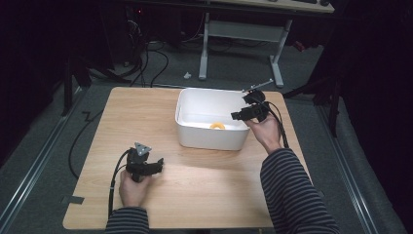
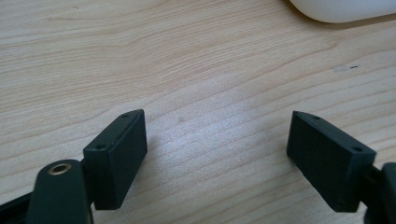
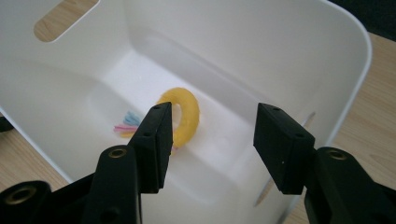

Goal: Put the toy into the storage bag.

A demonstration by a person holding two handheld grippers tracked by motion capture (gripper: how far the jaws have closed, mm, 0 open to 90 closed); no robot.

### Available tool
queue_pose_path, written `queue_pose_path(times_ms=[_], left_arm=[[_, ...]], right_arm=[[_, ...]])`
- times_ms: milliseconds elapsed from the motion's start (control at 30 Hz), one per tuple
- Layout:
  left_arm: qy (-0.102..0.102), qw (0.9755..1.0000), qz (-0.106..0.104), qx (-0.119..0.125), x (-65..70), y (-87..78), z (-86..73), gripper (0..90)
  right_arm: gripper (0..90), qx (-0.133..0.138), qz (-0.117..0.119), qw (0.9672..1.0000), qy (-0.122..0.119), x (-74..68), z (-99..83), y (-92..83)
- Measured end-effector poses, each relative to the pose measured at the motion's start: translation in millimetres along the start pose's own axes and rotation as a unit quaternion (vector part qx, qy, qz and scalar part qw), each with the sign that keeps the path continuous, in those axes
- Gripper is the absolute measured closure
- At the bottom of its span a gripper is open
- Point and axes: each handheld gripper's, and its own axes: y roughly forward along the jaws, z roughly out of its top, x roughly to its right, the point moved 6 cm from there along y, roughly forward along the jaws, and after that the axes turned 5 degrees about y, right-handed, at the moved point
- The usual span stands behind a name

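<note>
A white plastic bin point(image 1: 209, 136) stands on the wooden table point(image 1: 146, 117). Inside it a yellow ring point(image 3: 184, 114) leans near the wall, also seen as the yellow ring point(image 1: 217, 126) from above; small pink and blue strips point(image 3: 126, 125) lie beside it on the bin floor point(image 3: 140, 79). My right gripper point(image 3: 212, 140) hovers over the bin's right rim, open, with nothing between its jaws; in the high view the right gripper point(image 1: 242, 115) points left over the bin. My left gripper point(image 2: 215, 154) rests open on bare wood, the left gripper point(image 1: 156, 165) near the front left.
The bin has a slot handle point(image 3: 65, 18) in its far wall. A corner of the bin point(image 2: 345, 9) shows ahead of the left gripper. A desk frame point(image 1: 243, 44) and cables point(image 1: 146, 63) lie on the floor beyond the table.
</note>
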Motion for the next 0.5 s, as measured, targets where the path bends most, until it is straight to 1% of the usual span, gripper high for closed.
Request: queue_pose_path(times_ms=[33,67,100,133,167,267,333,367,400,433,500], left_arm=[[0.000,1.0000,0.000,0.000,0.0,0.0,0.0,20.4],[0.000,1.0000,0.000,0.000,0.0,0.0,0.0,20.4],[0.000,1.0000,0.000,0.000,0.0,0.0,0.0,20.4],[0.000,1.0000,0.000,0.000,0.0,0.0,0.0,20.4],[0.000,1.0000,0.000,0.000,0.0,0.0,0.0,20.4],[0.000,1.0000,0.000,0.000,0.0,0.0,0.0,20.4],[0.000,1.0000,0.000,0.000,0.0,0.0,0.0,20.5],[0.000,1.0000,0.000,0.000,0.0,0.0,0.0,20.5],[0.000,1.0000,0.000,0.000,0.0,0.0,0.0,20.5],[0.000,1.0000,0.000,0.000,0.0,0.0,0.0,20.5],[0.000,1.0000,0.000,0.000,0.0,0.0,0.0,20.4]], right_arm=[[47.8,0.010,0.001,0.9999,-0.001,1.3,-1.8,-5.7],[47.8,0.010,0.001,0.9999,-0.001,1.3,-1.8,-5.7],[47.8,0.019,0.002,0.9998,0.002,3.7,-3.8,-11.4],[47.8,0.019,0.002,0.9998,0.002,3.7,-3.8,-11.4],[47.7,0.027,0.003,0.9996,0.007,6.9,-6.4,-17.2],[47.6,0.033,0.004,0.9994,0.010,9.6,-8.9,-21.4],[47.5,0.036,0.003,0.9993,0.011,12.6,-12.2,-26.1],[47.3,0.042,0.002,0.9990,0.013,15.4,-15.1,-31.3],[47.3,0.042,0.002,0.9990,0.013,15.4,-15.1,-31.3],[47.2,0.050,0.002,0.9986,0.016,18.4,-17.9,-37.1],[47.3,0.052,0.002,0.9985,0.017,19.6,-19.0,-39.2]])
